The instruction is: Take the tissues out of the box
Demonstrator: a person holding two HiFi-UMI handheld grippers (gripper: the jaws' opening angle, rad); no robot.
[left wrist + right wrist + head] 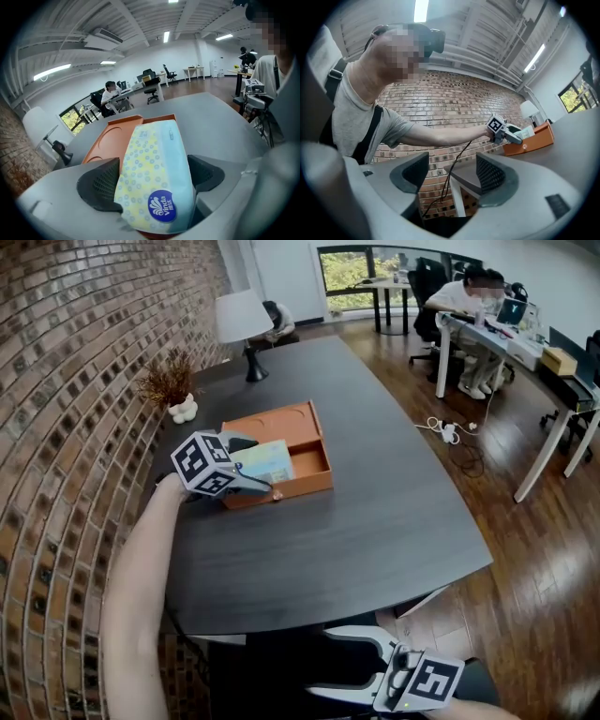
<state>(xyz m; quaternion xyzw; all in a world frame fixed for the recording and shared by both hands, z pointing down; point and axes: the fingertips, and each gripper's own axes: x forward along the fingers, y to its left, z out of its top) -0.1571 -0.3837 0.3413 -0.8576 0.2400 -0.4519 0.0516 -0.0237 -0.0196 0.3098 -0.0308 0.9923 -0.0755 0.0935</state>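
An open orange box (317, 454) sits on the dark table (375, 512) near the brick wall. A tissue pack (268, 462) in pale blue and yellow wrap lies in it, tilted up at the near end. My left gripper (255, 472) reaches in from the left. In the left gripper view the tissue pack (154, 173) fills the gap of the gripper (157, 183), with both dark pads (101, 185) against its sides, above the box (105, 140). My right gripper (323, 662) hangs low off the table's near edge, open and empty (450, 173).
A white lamp (244, 320) and a dried plant in a white vase (172, 390) stand at the table's far left. The brick wall (66, 427) runs along the left. Desks with seated people (469, 306) and floor cables (450, 432) are at the back right.
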